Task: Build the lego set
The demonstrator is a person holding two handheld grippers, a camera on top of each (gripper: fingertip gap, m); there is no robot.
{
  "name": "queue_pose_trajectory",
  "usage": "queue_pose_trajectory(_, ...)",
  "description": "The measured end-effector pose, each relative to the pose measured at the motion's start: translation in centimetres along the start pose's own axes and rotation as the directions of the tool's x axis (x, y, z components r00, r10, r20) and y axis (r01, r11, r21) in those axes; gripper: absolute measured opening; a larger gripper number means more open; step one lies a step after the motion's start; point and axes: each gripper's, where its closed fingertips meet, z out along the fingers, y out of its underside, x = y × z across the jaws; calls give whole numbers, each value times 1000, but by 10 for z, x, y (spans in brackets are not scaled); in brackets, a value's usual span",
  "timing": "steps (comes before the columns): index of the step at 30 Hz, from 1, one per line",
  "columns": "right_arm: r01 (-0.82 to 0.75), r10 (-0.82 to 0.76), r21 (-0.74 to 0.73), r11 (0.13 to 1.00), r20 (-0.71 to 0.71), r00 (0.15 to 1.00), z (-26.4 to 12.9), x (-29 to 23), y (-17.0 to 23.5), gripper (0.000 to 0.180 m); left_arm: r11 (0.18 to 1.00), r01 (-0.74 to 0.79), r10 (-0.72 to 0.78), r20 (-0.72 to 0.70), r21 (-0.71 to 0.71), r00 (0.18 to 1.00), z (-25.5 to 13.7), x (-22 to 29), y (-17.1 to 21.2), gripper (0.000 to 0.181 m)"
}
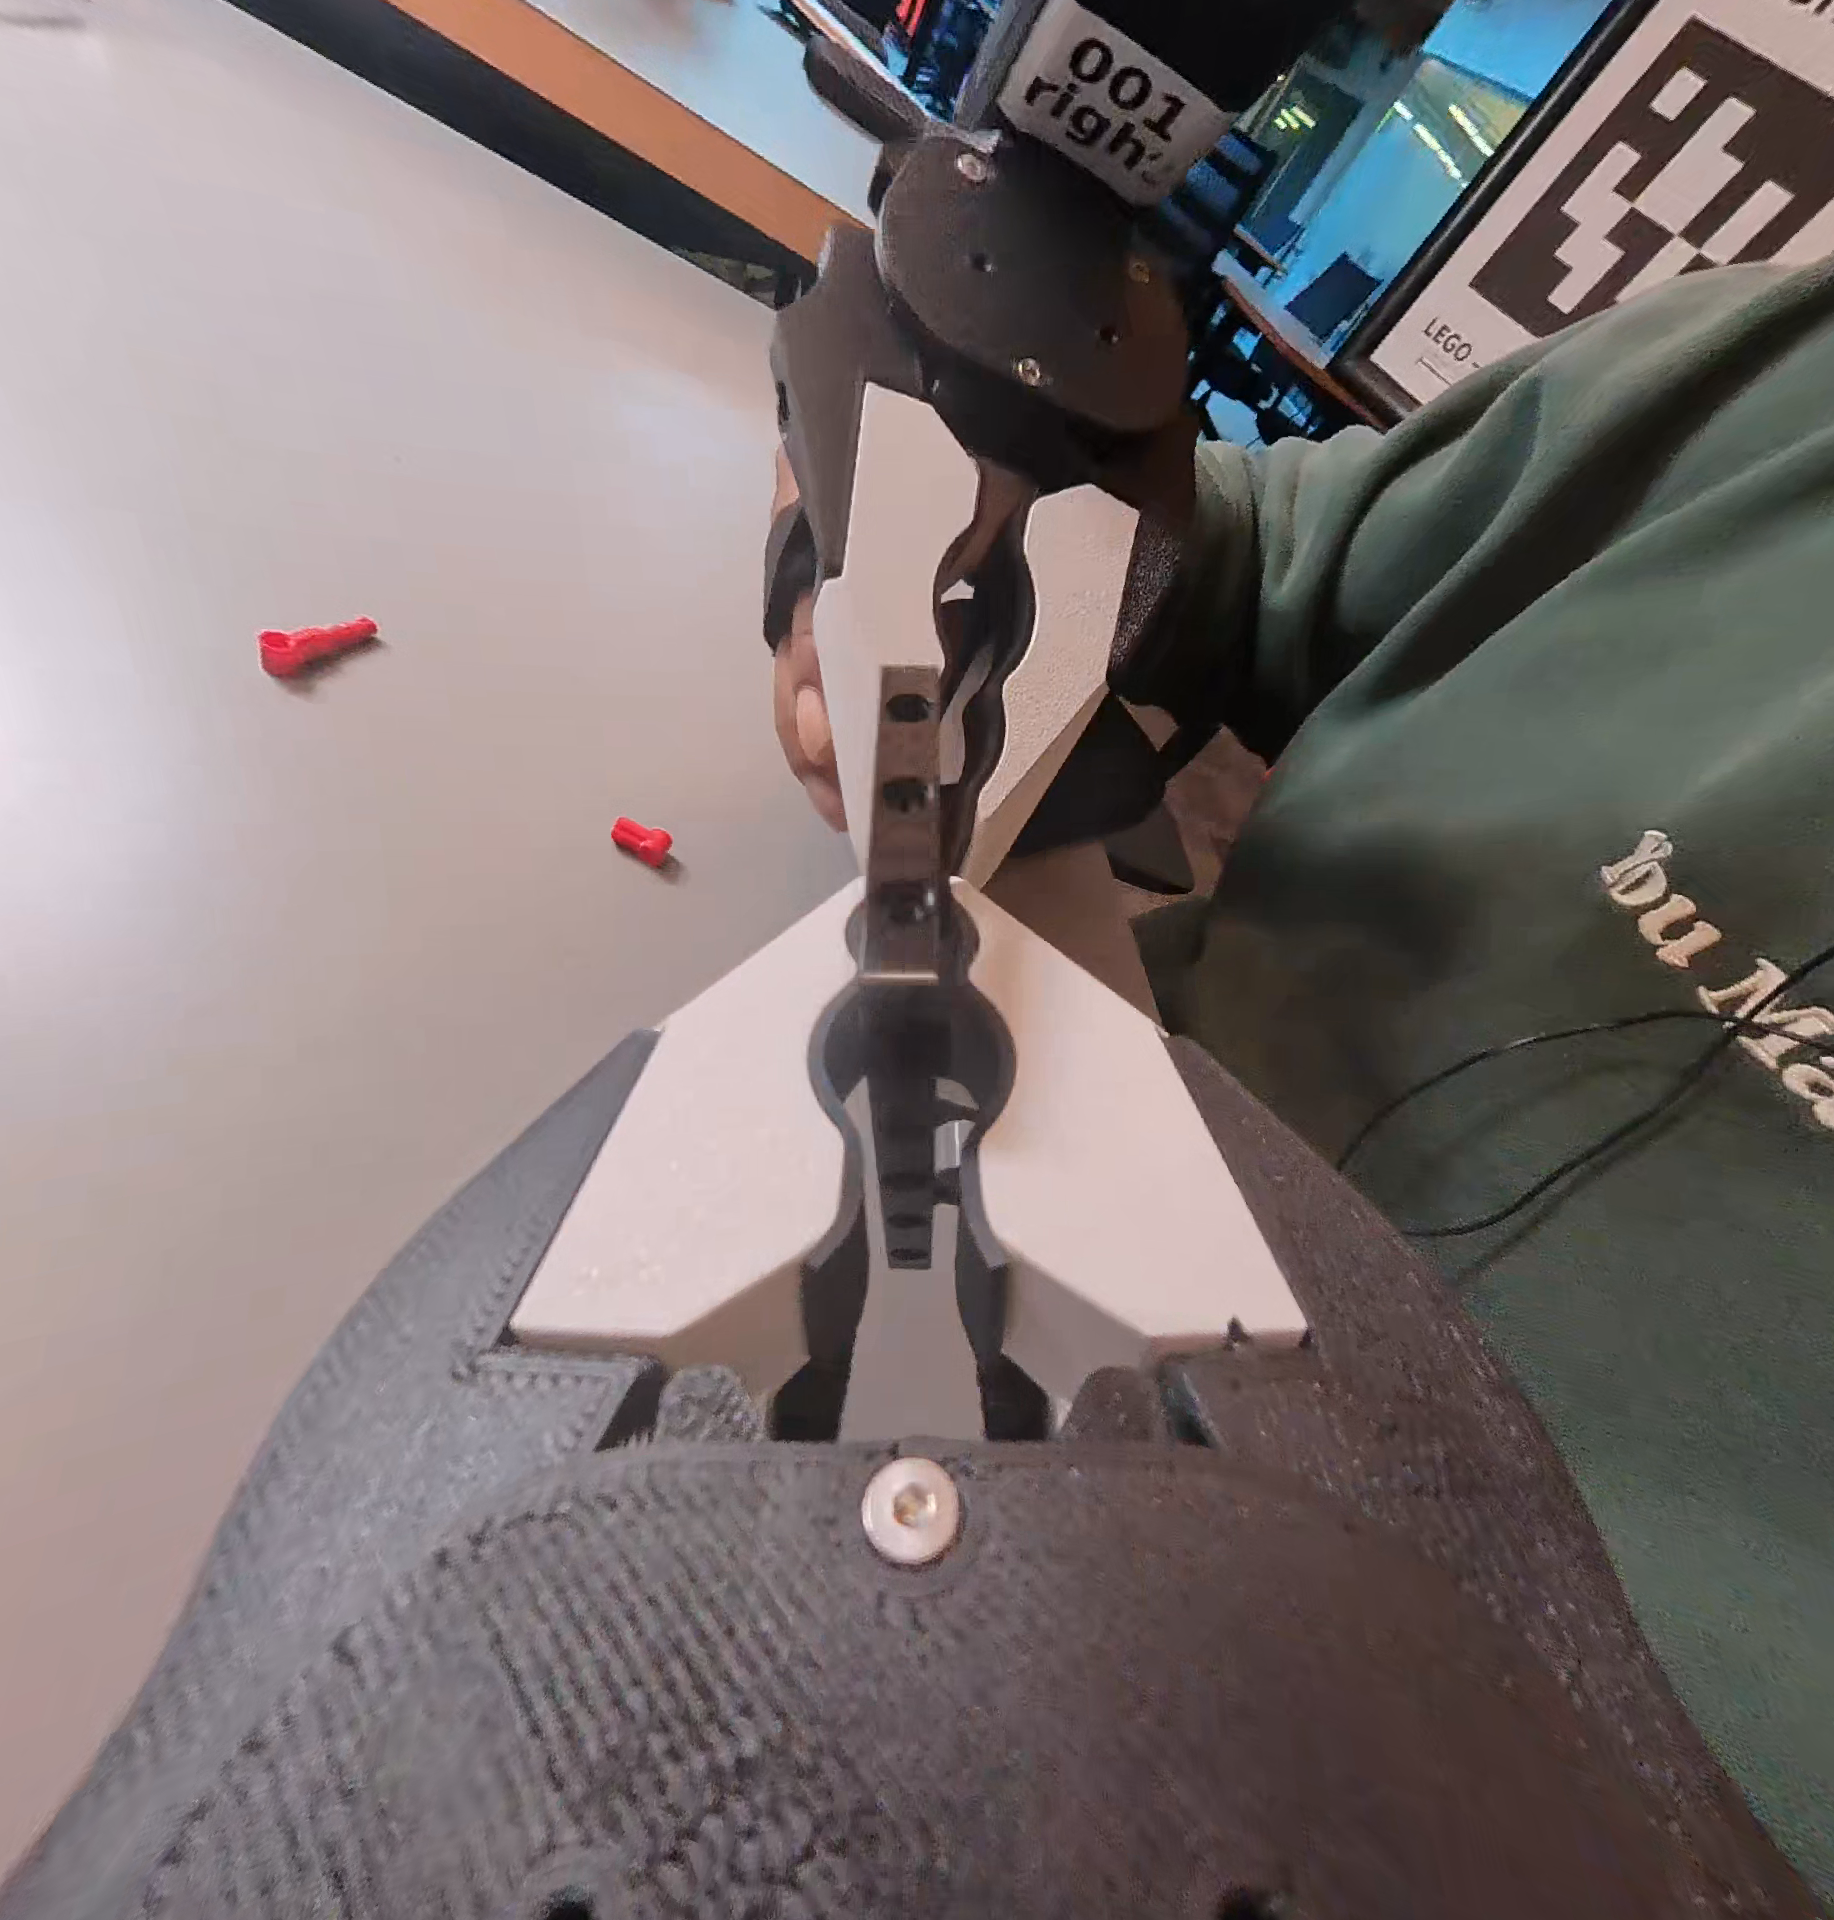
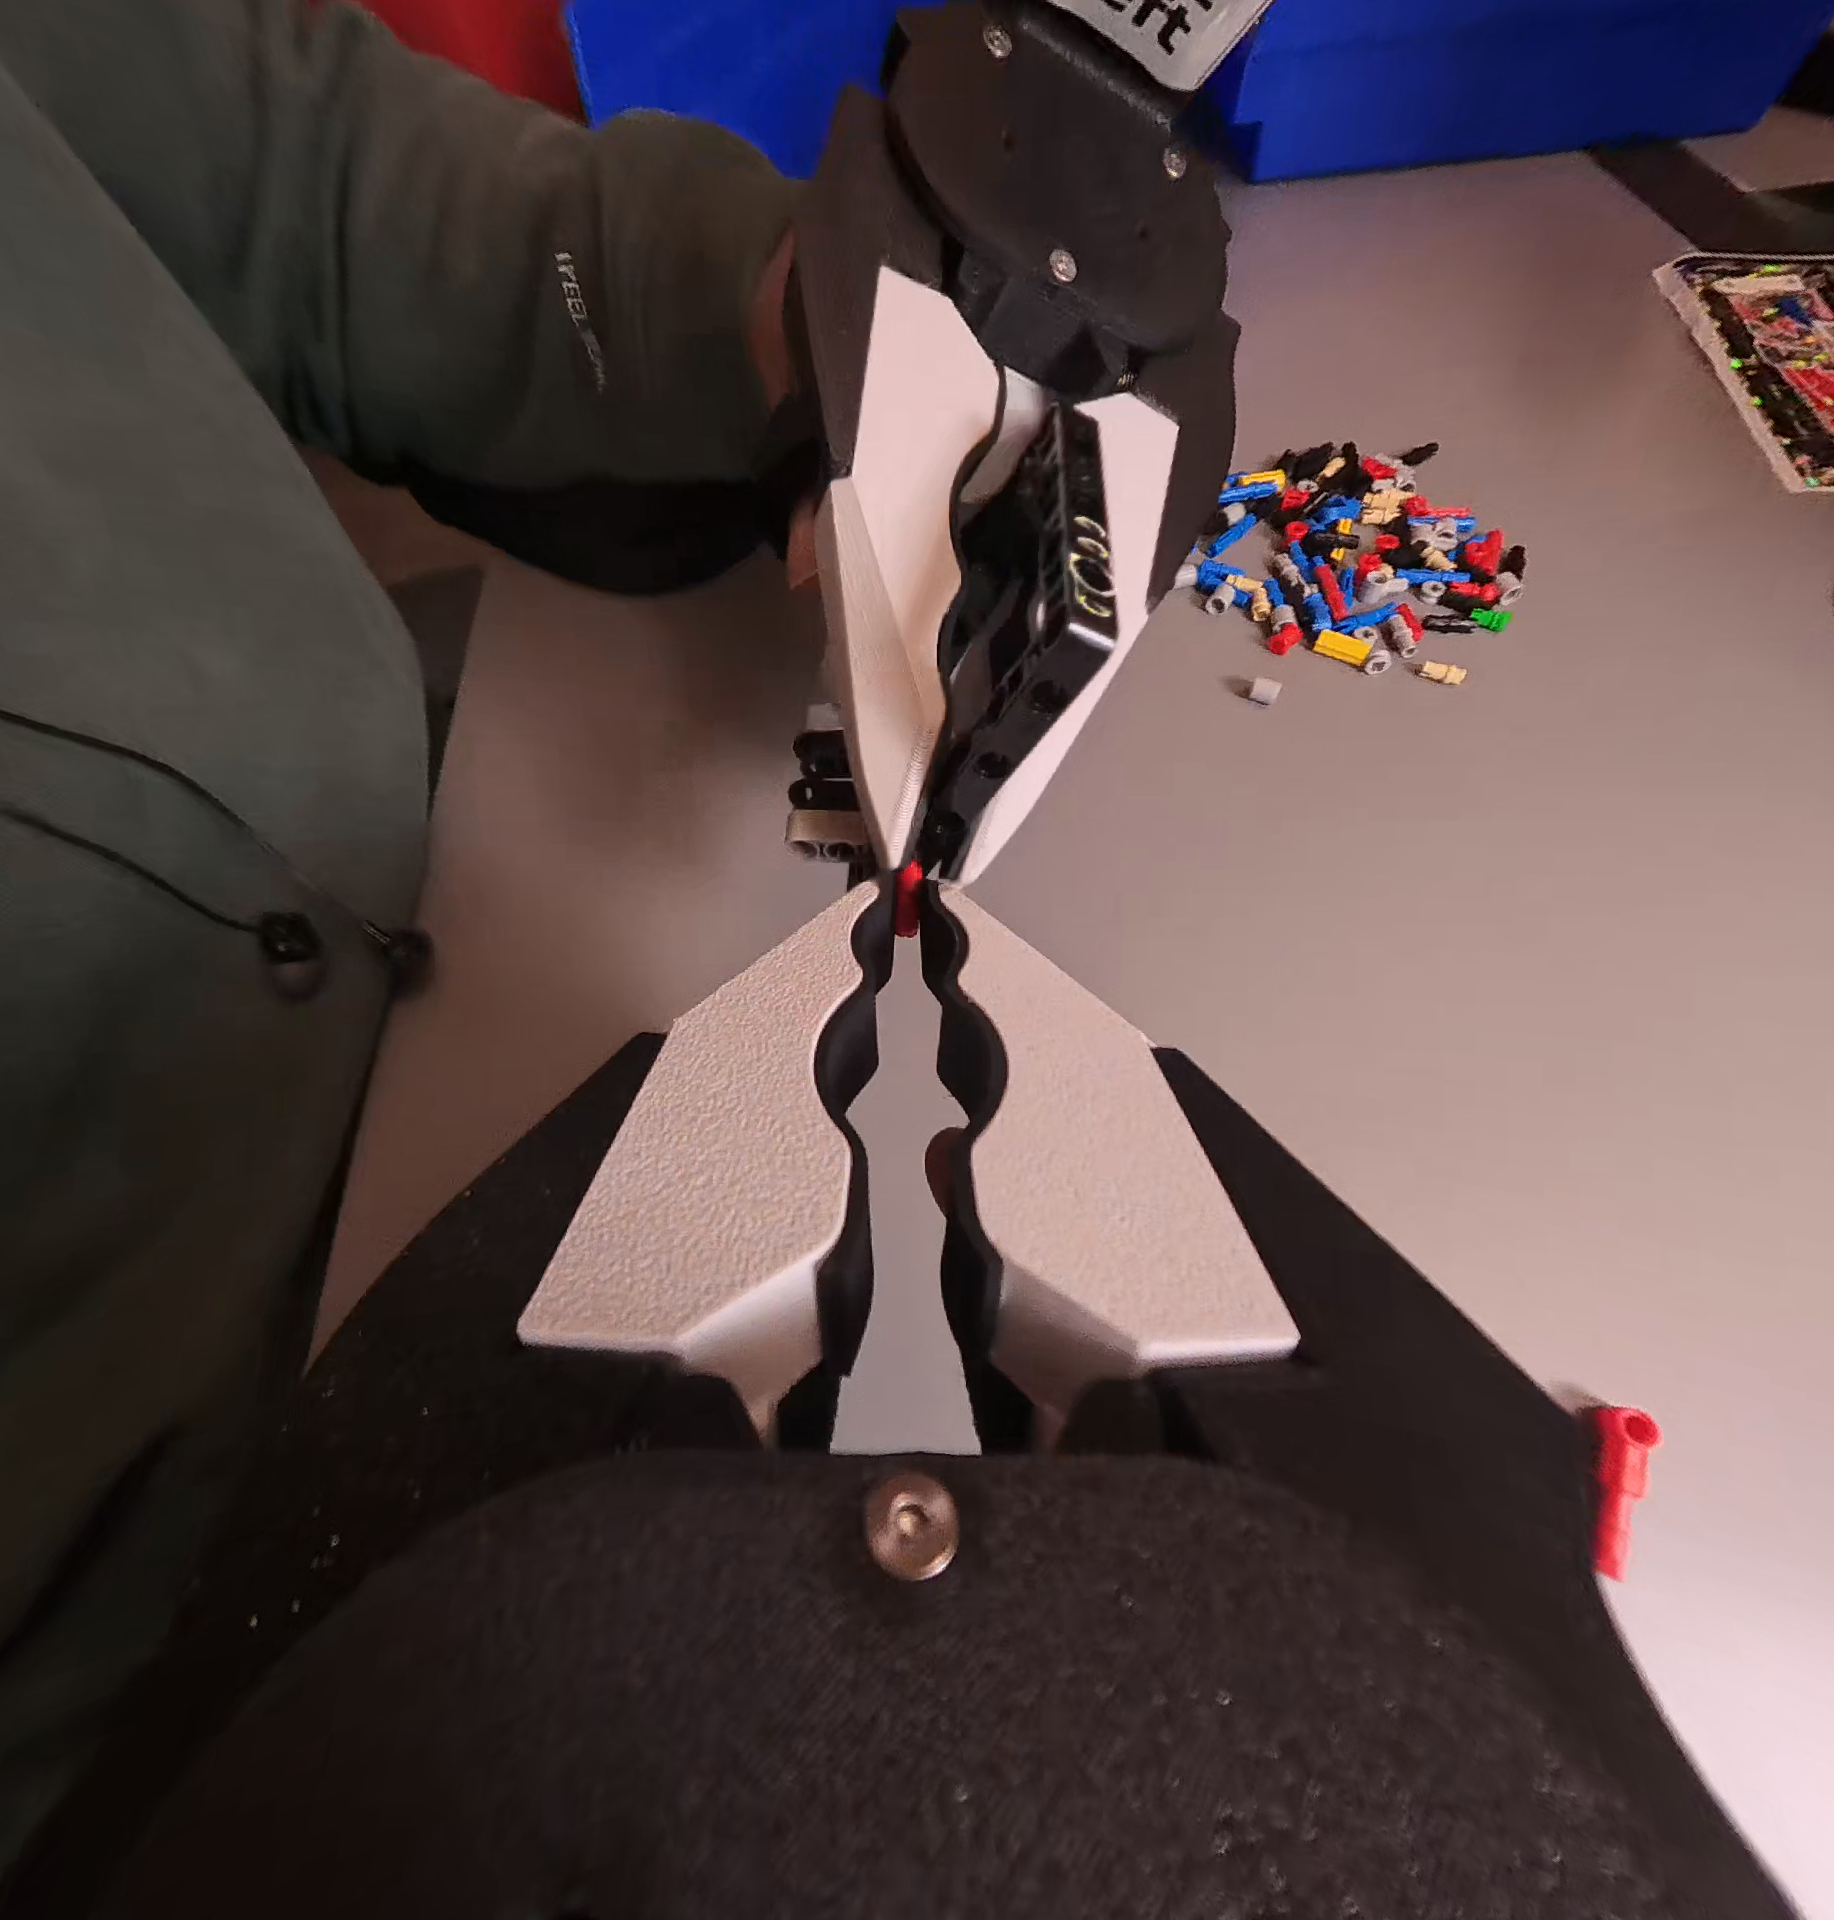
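Both grippers carry a white label with black writing, and a board with a large black-and-white marker pattern (image 1: pixel 1661 177) stands far right. The left gripper (image 1: pixel 900 940) is closed on a black holed beam (image 1: pixel 905 810). The right gripper (image 2: pixel 905 906) pinches a small red pin (image 2: pixel 907 902) just at the beam's end. Two red pins (image 1: pixel 315 646) lie on the table (image 1: pixel 269 1039) at left.

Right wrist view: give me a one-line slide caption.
Right gripper pinches a small red pin against the black beam held by the left gripper, above the grey table.
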Motion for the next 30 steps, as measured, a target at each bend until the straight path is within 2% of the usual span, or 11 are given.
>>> queue_pose_trajectory(5,-42,42,39,998,19,999,1,0,-3,2,1000,-25,25,9,8,1000,-4,1,1,7)
queue_pose_trajectory(12,-313,285,124,942,201,937,3,-1,-1,2,999,53,-52,-34,3,998,-5,0,5,7)
queue_pose_trajectory(14,-280,255,110,954,197,947,5,-4,2,2,998,58,-58,-42,-23,997,-3,0,10,7)
queue_pose_trajectory(18,-51,48,34,998,75,996,8,-5,10,2,997,31,-33,-25,-77,999,0,0,18,7)
queue_pose_trajectory(21,29,-29,-10,1000,29,999,9,-5,17,2,993,-5,7,13,-121,1000,3,-3,24,8)
queue_pose_trajectory(25,-95,94,22,995,61,994,8,-3,20,2,989,-26,33,48,-144,998,5,-6,26,8)
queue_pose_trajectory(30,-135,132,23,991,98,986,8,-5,24,2,984,-34,45,60,-175,997,6,-7,32,7)
